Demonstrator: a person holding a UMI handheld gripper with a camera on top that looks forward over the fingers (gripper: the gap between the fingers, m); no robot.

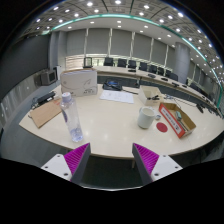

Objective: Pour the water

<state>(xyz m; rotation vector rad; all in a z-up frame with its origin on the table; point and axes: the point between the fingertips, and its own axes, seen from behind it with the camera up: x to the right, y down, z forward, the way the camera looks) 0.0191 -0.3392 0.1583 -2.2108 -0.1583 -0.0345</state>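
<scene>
A clear plastic water bottle [72, 116] with a white cap stands upright on the pale table [108, 128], ahead of my left finger. A white mug [148, 117] stands to the right, beyond my right finger. My gripper [112, 160] hangs over the table's near edge, open, its magenta pads [77, 157] set wide apart with nothing between them. Both objects lie well ahead of the fingertips.
A red-and-white box [178, 119] lies right of the mug. A brown flat package [45, 112] sits left of the bottle, a white carton [79, 82] behind it. Papers [117, 96] and a dark bag [113, 85] lie further back. Desks and chairs fill the room beyond.
</scene>
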